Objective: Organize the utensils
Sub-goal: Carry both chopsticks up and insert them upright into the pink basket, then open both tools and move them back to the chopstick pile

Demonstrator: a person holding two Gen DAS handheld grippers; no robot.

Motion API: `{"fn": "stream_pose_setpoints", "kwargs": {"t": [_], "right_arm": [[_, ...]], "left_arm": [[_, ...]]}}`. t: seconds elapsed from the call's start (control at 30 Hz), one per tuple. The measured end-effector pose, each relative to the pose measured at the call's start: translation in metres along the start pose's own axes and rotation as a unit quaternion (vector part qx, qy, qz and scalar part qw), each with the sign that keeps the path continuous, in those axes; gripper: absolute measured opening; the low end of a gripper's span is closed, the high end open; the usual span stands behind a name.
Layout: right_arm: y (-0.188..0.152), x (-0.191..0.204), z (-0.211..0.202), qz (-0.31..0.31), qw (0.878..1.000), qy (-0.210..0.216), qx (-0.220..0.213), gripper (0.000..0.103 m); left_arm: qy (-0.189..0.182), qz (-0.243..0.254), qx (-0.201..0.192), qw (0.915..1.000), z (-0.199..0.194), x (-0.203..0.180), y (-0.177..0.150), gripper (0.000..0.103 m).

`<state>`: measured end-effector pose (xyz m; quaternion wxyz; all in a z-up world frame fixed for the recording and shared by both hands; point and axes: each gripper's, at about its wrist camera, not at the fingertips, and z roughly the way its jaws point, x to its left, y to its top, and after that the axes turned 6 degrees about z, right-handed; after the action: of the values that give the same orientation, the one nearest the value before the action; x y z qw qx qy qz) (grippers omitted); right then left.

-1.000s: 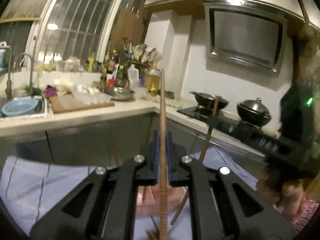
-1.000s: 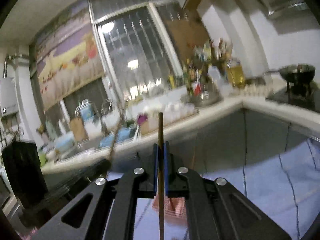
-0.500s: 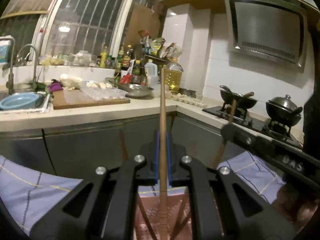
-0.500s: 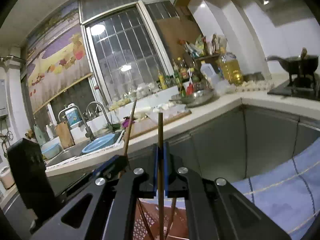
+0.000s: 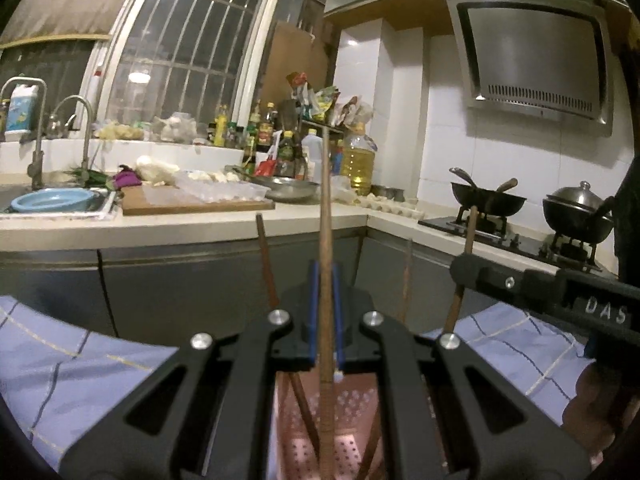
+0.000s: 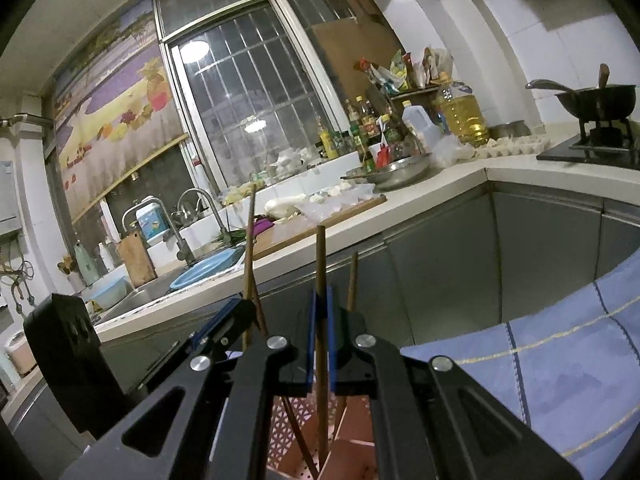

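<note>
Left wrist: left tongs (image 5: 325,312) clamp brown chopstick (image 5: 326,220) upright, lower end inside pink perforated holder (image 5: 344,416) on blue checked cloth (image 5: 68,384). Two more sticks lean inside.

Right wrist: right tongs (image 6: 320,332) pinch second chopstick (image 6: 321,264) upright over same holder (image 6: 304,420); tongs point near level.

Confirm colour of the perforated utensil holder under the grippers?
Reddish-pink utensil holder, clearest in the left wrist view.
</note>
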<state>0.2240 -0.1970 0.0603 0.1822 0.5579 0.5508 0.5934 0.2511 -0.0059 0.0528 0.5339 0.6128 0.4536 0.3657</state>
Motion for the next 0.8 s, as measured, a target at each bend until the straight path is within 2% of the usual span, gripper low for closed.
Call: {"fn": "stream_pose_setpoints", "kwargs": {"t": [0.27, 0.43, 0.5, 0.6, 0.8], "right_arm": [[-0.008, -0.001, -0.005, 0.009, 1.000, 0.010, 0.016, 0.005], [-0.010, 0.004, -0.012, 0.010, 1.000, 0.017, 0.022, 0.007], [-0.010, 0.006, -0.014, 0.013, 0.999, 0.017, 0.031, 0.007], [-0.009, 0.012, -0.023, 0.015, 0.999, 0.017, 0.039, 0.008], [-0.005, 0.035, -0.064, 0.000, 1.000, 0.015, 0.021, 0.008]], "left_arm": [[0.001, -0.007, 0.030, 0.9995, -0.011, -0.002, -0.025, 0.006], [-0.001, 0.012, 0.076, 0.9970, -0.018, -0.010, -0.042, 0.006], [-0.002, 0.011, 0.098, 0.9951, -0.022, -0.012, -0.045, 0.020], [0.003, 0.002, 0.093, 0.9956, -0.039, -0.011, -0.040, 0.026], [0.008, -0.015, 0.069, 0.9975, -0.096, -0.006, -0.016, 0.028]]}}
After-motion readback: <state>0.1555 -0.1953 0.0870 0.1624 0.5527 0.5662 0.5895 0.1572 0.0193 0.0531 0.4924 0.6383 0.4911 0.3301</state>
